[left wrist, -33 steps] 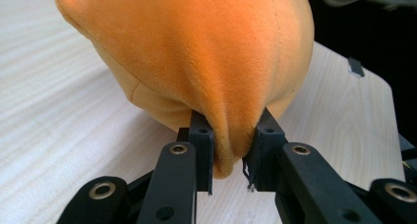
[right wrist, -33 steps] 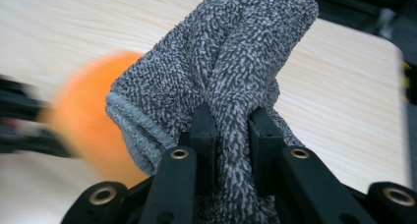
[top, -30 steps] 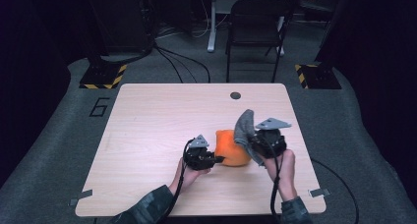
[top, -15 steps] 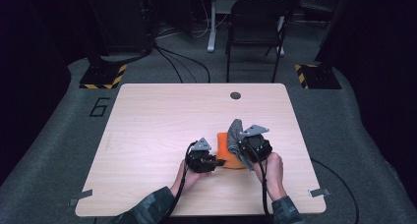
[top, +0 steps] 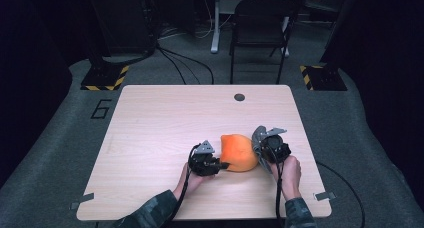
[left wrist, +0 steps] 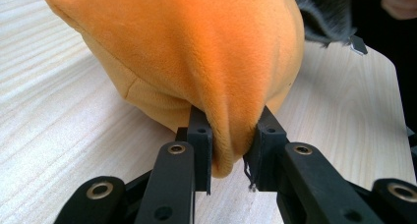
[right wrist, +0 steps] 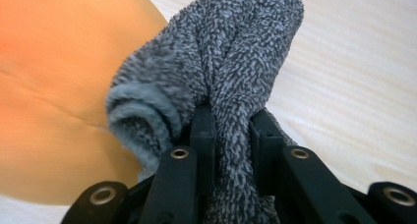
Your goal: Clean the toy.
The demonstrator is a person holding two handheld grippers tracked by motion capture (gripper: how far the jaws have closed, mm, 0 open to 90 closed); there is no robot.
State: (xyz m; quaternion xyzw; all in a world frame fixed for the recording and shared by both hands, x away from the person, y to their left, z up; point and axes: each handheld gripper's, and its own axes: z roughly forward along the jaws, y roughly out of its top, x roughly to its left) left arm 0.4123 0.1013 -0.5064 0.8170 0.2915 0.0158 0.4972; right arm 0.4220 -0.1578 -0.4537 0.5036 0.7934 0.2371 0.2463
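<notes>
Together, two handheld grippers work an orange plush pouch (top: pixel 239 152) and a grey fuzzy sock (top: pixel 258 140) near the table's (top: pixel 165 118) front edge.
Left gripper (left wrist: pixel 231 140) clamps the pouch's edge; right gripper (right wrist: pixel 231 130) pinches the sock. Best to steady the pouch and guide the sock slowly toward its opening.

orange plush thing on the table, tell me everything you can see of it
The rounded orange plush fabric piece looks like soft fleece, with a seam line and a folded hem edge in the left gripper view. It lies bulged on the pale wooden table, near the person's edge, right of centre. The left claw is shut on its hem, the fabric bunched between both black jaws. On its other side, the fuzzy grey knitted sock, pinched in the right claw, lies against it.
</notes>
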